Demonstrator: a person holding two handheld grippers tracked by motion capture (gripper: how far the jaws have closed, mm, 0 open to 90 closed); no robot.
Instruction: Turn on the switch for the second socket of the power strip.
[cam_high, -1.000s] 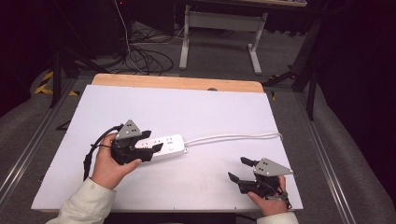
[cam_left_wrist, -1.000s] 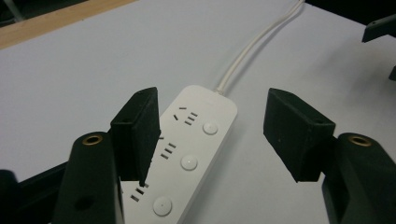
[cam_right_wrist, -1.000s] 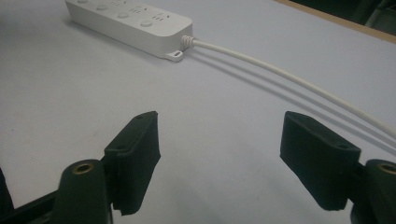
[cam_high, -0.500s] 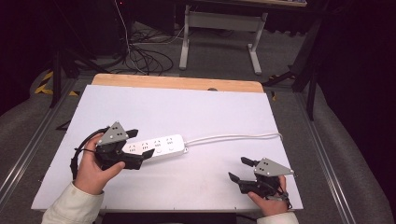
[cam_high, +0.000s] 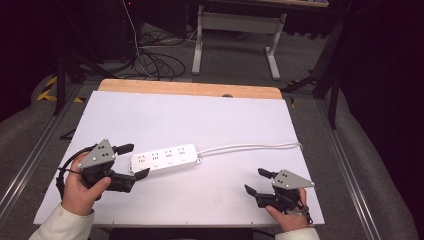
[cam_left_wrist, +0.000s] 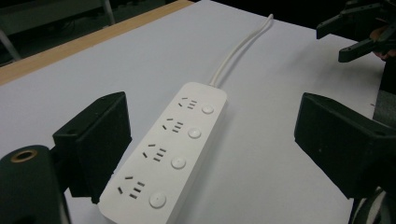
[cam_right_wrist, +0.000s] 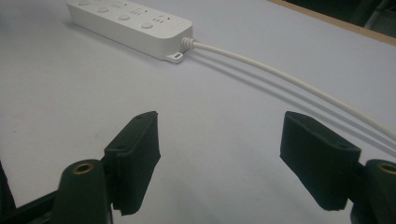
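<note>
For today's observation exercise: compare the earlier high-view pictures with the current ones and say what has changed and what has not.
The left gripper has let go of the power strip: its jaws have just been opening, and the hand has drawn back toward the table's left edge. The jaws now stand wide around the strip's near end without pressing it. The strip, its cord and the right gripper, open near the front edge, stayed put.

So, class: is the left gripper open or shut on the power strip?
Open. The left gripper has just been opening; its jaws stand wide apart either side of the power strip's end, pads clear of it.
</note>
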